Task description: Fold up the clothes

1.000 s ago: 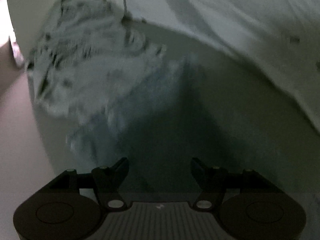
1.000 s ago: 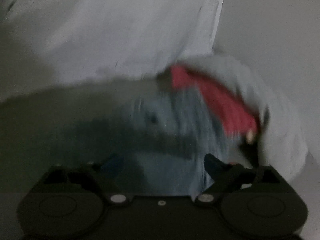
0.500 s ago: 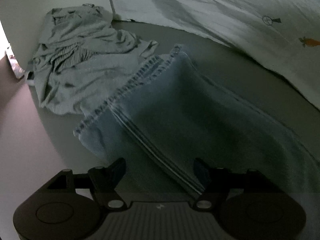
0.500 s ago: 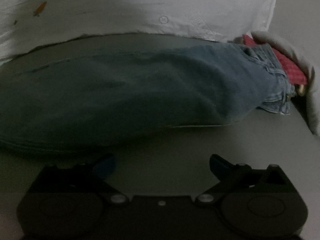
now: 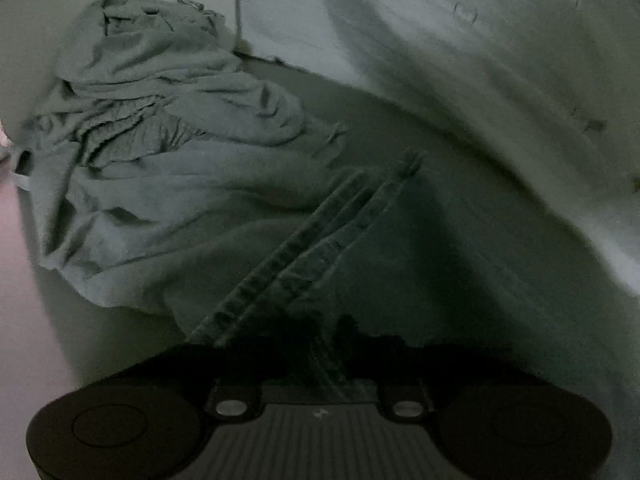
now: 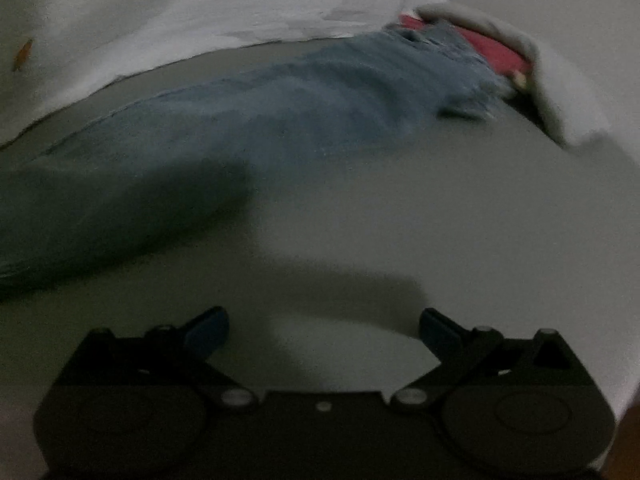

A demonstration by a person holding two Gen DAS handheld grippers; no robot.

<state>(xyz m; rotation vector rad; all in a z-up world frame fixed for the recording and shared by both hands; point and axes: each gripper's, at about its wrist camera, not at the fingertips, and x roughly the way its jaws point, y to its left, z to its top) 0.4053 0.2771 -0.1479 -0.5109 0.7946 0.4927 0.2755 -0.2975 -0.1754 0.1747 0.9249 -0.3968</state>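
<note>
Flat grey-green bed surface (image 6: 360, 208), dimly lit. Directly on it: long blue denim jeans (image 6: 280, 112), laid lengthwise. Beyond the jeans, white sheet with small prints (image 6: 200, 4). At jeans' hem end, crumpled grey cotton garment (image 5: 160, 152). At waist end, red cloth (image 6: 492, 50) under pale grey fabric (image 6: 540, 64).

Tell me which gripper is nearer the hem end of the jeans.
Left. The left gripper has just closed its jaws on the hem end of the jeans, denim pinched between them. The right gripper is open over bare surface, clear of the denim.
</note>
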